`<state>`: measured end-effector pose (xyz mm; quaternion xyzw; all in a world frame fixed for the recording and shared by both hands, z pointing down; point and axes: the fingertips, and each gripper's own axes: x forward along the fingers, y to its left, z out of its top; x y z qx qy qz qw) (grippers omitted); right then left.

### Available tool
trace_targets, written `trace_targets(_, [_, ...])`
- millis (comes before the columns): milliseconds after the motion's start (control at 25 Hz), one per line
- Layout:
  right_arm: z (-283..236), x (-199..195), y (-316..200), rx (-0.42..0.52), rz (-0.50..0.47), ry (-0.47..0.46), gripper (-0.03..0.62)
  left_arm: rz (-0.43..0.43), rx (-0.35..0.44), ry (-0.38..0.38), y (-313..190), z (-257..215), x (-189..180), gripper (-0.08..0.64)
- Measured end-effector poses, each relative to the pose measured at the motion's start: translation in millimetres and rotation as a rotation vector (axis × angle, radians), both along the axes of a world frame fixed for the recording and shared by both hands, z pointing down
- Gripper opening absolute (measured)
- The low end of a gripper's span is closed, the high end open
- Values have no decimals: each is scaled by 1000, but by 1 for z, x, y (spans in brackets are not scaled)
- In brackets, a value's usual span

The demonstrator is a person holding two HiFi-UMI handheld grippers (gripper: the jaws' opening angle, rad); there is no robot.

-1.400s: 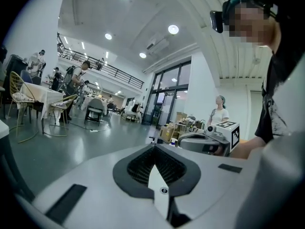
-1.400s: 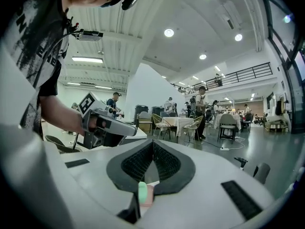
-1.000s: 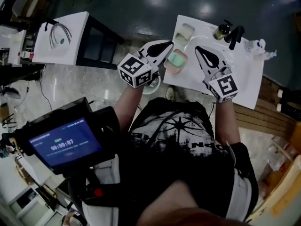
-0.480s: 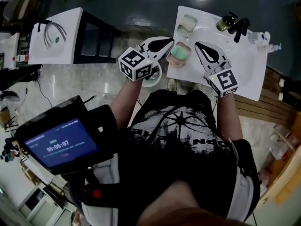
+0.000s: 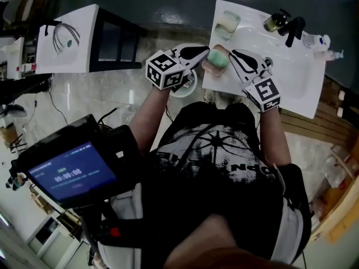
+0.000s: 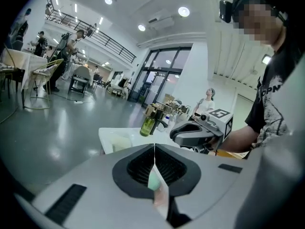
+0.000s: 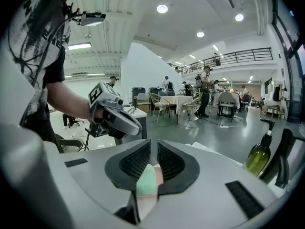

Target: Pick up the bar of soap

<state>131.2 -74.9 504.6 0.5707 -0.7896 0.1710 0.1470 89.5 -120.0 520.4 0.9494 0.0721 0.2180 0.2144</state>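
The green bar of soap (image 5: pixel 217 56) sits in its pink dish (image 5: pixel 210 68) at the near left edge of the white counter (image 5: pixel 280 80). We hold our left gripper (image 5: pixel 207 50) just left of it, jaws pressed together on nothing. Our right gripper (image 5: pixel 232 54) sits just right of it; its jaws have just been opening to a narrow slit, and the soap lies beyond them, ungripped.

A green bottle (image 5: pixel 275 22) stands beside a black tap (image 5: pixel 295 30) on a white counter (image 5: pixel 291 88).
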Motion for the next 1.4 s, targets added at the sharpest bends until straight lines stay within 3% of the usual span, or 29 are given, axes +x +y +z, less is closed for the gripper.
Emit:
trace_targets(200, [30,-8,1,-69,-32,6,107,46,-53,-75,2,26,1,17])
trace_targets(400, [66,-22,5,-171,-85,33,186,122,-130,-161,15,52,2,114])
trace_targets(560, [95,-29,7,-249,-132,76,239,155,-164,-225,20,74,4,152])
trace_targets(920, [137,-39,0,-327,-183,103,259,189,-259,-327,22,111,2,202])
trace_targets(1160, [151,-40,-3,-371,-186,123,261,203,-297,-347,24,123,2,201])
trace_targets(1400, [149,-45,-9,-351,-208,172,261,186,-300,-341,22,124,1,201])
